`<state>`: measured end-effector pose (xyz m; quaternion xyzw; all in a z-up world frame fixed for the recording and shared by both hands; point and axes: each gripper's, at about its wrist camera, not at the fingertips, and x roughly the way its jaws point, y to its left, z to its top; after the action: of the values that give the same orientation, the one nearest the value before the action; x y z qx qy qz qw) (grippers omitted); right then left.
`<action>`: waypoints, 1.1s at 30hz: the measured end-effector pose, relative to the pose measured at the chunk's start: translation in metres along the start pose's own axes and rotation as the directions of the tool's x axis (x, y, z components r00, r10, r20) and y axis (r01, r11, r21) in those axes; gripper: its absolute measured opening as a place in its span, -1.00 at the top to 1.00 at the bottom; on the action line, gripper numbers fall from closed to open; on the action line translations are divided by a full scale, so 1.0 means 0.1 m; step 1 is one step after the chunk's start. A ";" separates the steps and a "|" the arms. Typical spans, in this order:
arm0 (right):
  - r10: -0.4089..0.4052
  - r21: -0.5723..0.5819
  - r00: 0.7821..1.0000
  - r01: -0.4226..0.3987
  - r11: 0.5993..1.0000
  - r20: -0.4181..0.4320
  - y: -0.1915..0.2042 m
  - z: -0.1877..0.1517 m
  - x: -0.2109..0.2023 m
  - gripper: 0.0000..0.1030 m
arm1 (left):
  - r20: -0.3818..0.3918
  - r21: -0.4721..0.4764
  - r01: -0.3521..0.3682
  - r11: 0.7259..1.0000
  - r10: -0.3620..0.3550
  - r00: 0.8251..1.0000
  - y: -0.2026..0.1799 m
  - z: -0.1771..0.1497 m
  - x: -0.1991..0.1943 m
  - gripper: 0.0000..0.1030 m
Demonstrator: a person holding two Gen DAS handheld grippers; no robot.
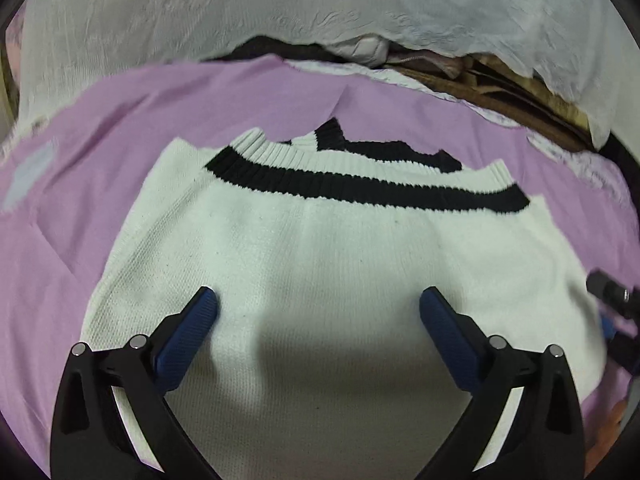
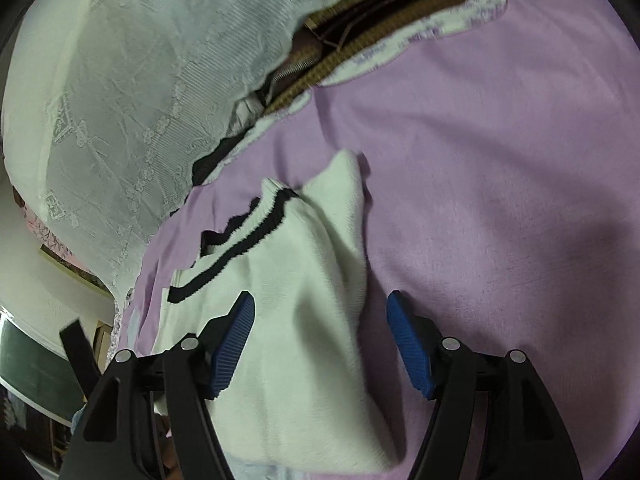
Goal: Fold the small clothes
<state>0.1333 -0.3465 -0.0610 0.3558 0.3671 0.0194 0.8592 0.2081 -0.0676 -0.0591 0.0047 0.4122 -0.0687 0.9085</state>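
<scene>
A white knit sweater (image 1: 320, 248) with black-striped ribbing lies partly folded on the lilac bedspread (image 1: 100, 152). Soft and floppy, it looks best pinched at a side edge. Left gripper (image 1: 318, 304) and right gripper (image 2: 320, 312) hover over it, jaws spread, holding nothing.

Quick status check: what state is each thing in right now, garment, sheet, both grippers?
White knit sweater: lying flat on the sheet, black-striped hem at its far end.
Purple sheet: spread out, lightly creased.
Left gripper: open, empty, over the sweater.
Right gripper: open, straddling the sweater's edge.
</scene>
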 end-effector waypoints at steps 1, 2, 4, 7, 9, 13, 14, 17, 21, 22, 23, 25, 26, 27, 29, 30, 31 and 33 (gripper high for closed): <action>0.009 0.016 1.000 -0.009 1.000 -0.012 -0.05 0.01 0.04 -0.34 | 0.000 0.000 -0.003 1.000 0.003 1.000 -0.01 0.00 0.00 -0.92; 0.017 0.026 1.000 -0.017 1.000 -0.016 -0.08 0.01 0.06 -0.34 | -0.001 -0.006 0.001 1.000 -0.001 1.000 0.01 0.00 0.01 -0.92; 0.041 0.045 0.999 -0.040 0.998 -0.015 -0.12 0.05 0.10 -0.34 | -0.003 -0.010 0.005 1.000 -0.005 1.000 0.01 0.00 0.01 -0.92; 0.046 0.041 0.999 -0.046 0.998 -0.007 -0.11 0.08 0.16 -0.35 | -0.002 0.001 -0.010 1.000 0.010 1.000 -0.01 0.00 0.01 -0.92; 0.038 0.016 0.999 -0.038 0.999 -0.003 -0.08 0.08 0.20 -0.37 | -0.001 0.002 -0.011 1.000 0.011 1.000 -0.01 0.00 0.01 -0.92; 0.012 -0.046 1.000 -0.012 0.999 -0.001 -0.01 0.07 0.24 -0.41 | 0.001 0.002 -0.010 1.000 0.010 1.000 -0.01 -0.01 0.01 -0.92; 0.004 -0.062 1.000 -0.005 0.998 -0.002 0.02 0.06 0.25 -0.41 | 0.002 0.002 -0.009 1.000 0.009 1.000 -0.01 -0.01 0.01 -0.92; -0.005 -0.088 1.000 0.004 0.996 -0.008 0.06 0.04 0.25 -0.20 | 0.002 0.001 -0.009 1.000 0.009 1.000 -0.01 -0.01 0.01 -0.92; 0.004 -0.112 1.000 -0.008 0.994 -0.031 0.12 0.00 0.26 0.24 | 0.003 -0.003 -0.002 1.000 0.002 1.000 0.00 -0.02 -0.01 -0.92; 0.008 -0.113 1.000 -0.011 0.994 -0.028 0.13 0.00 0.25 0.26 | 0.003 -0.004 0.000 1.000 0.000 1.000 0.00 -0.02 -0.01 -0.92; 0.012 -0.110 1.000 -0.015 0.994 -0.026 0.12 0.00 0.24 0.27 | 0.004 -0.007 0.005 1.000 -0.005 1.000 0.01 -0.02 -0.02 -0.92; 0.028 -0.090 0.999 -0.030 0.995 -0.030 0.08 0.01 0.23 0.26 | 0.018 -0.033 0.035 0.999 -0.034 0.999 0.07 -0.01 -0.06 -0.92; 0.034 -0.078 0.999 -0.037 0.996 -0.033 0.05 0.01 0.24 0.25 | 0.026 -0.050 0.053 0.997 -0.052 0.998 0.10 0.00 -0.09 -0.92; 0.043 -0.063 0.998 -0.046 0.997 -0.041 0.03 0.02 0.25 0.24 | 0.030 -0.067 0.067 0.995 -0.065 0.997 0.13 0.01 -0.10 -0.92; 0.052 -0.049 0.997 -0.054 0.997 -0.048 0.00 0.03 0.26 0.22 | 0.041 -0.093 0.081 0.992 -0.078 0.996 0.15 0.05 -0.12 -0.92; 0.053 -0.047 0.997 -0.055 0.997 -0.048 0.00 0.02 0.27 0.21 | 0.043 -0.096 0.081 0.992 -0.078 0.996 0.15 0.07 -0.12 -0.92; 0.052 -0.047 0.997 -0.054 0.997 -0.048 0.01 0.02 0.27 0.20 | 0.037 -0.099 0.084 0.992 -0.081 0.996 0.13 0.10 -0.09 -0.92; 0.050 -0.048 0.998 -0.053 0.997 -0.047 0.02 0.02 0.27 0.20 | 0.018 -0.105 0.062 0.993 -0.060 0.998 0.10 0.14 -0.02 -0.92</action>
<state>0.1545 -0.3385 -0.0759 0.3432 0.3766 0.0587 0.8585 0.2190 -0.0588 -0.0490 -0.0565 0.4087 -0.0744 0.9079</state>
